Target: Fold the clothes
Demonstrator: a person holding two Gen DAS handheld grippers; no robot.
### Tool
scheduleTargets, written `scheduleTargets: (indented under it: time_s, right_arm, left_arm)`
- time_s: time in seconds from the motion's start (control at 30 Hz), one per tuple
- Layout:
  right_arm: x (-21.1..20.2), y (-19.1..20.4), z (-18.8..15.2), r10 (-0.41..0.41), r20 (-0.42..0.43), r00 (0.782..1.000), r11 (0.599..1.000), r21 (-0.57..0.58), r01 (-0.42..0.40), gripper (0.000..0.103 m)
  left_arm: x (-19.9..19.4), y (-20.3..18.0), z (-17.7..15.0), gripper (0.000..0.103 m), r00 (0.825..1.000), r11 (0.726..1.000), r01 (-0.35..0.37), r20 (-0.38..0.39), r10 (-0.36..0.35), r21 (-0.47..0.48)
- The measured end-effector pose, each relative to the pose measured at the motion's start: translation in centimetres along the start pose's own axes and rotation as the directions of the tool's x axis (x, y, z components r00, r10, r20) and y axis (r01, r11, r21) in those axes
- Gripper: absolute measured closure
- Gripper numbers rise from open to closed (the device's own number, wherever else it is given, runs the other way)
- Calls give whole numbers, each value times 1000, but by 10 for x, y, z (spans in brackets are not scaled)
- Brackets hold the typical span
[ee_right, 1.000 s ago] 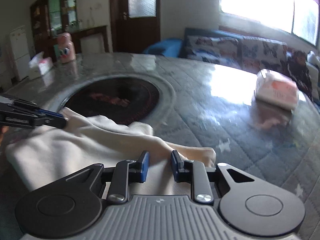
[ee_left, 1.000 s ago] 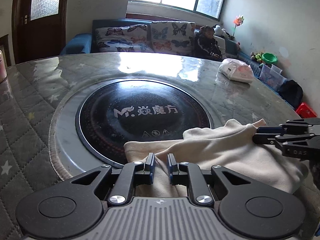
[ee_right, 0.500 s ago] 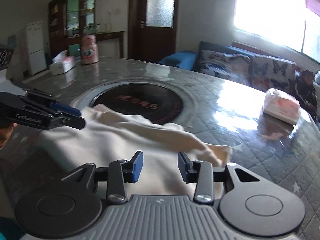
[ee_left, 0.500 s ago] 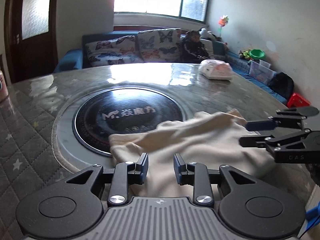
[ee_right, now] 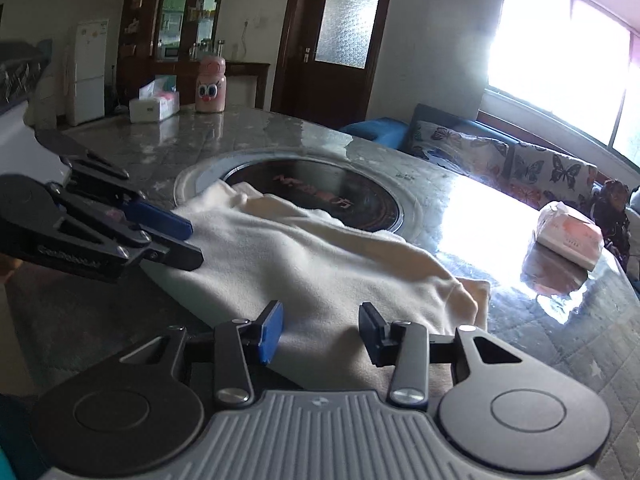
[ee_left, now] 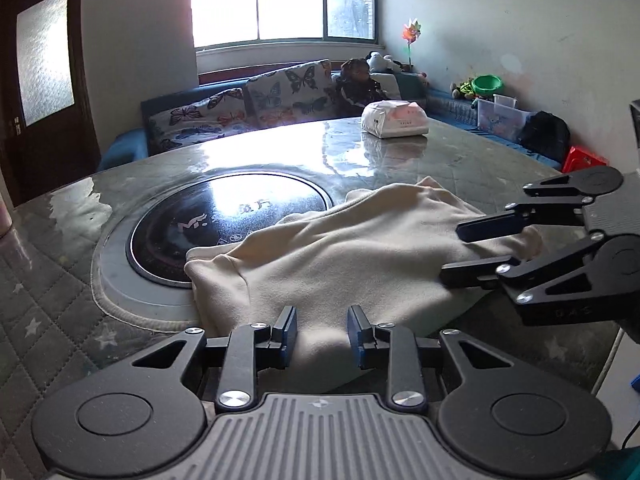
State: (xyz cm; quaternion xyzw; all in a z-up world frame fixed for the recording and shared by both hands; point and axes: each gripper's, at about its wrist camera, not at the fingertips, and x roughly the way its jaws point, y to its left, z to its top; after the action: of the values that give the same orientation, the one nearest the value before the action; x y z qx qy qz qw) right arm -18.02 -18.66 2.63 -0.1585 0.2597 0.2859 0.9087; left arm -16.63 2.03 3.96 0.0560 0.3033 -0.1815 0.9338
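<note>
Right gripper (ee_right: 319,330) stands with jaws apart above the near edge of the cream garment (ee_right: 320,264), which lies spread flat on the table (ee_right: 540,344), its far edge overlapping the round black cooktop (ee_right: 320,194). Left gripper (ee_right: 186,242) enters from the left, fingers parted, tips at the garment's left edge. Tissue pack (ee_right: 570,234) sits at right; pink bottle (ee_right: 211,85) and tissue box (ee_right: 154,104) far left

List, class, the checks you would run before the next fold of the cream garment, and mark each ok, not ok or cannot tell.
1. Left tongs open: ok.
2. Right tongs open: ok.
3. Garment free of both tongs: ok.
4. Garment flat, no wrinkles: not ok, ridges show.
5. Garment wholly on the table: not ok, its near edge overhangs.
6. Tissue pack away from the garment: ok.
</note>
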Motion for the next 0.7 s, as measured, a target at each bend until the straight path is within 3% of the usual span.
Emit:
scheduleTargets:
  time_s: [0.13,0.23,0.47,0.6,0.7]
  right_arm:
    - [-13,-9,-1,-50,16,999,999,17,49,61]
    - [-7,-13,-13,-80,-28,996,997,13,80,61]
    - [-21,-21,-13,-95,10,995,994,53,94,58]
    - [-14,-28,-23,-101,-30,994,993,62,103,57]
    - [-19,-29,-20,-94,-16,995,993,64,95,57]
  left_arm:
    - [-2,-2,-1,71,1000,1000,-1,13,0,12]
    - [0,-4,-3,71,1000,1000,-3,10,3,20]
    - [0,-3,-5,68,1000,1000,-3,-1,3,16]
    - [4,-2,-9,66,1000,1000,-7,-13,7,14]
    - [2,-2,-6,66,1000,1000,-4,-9,4,10]
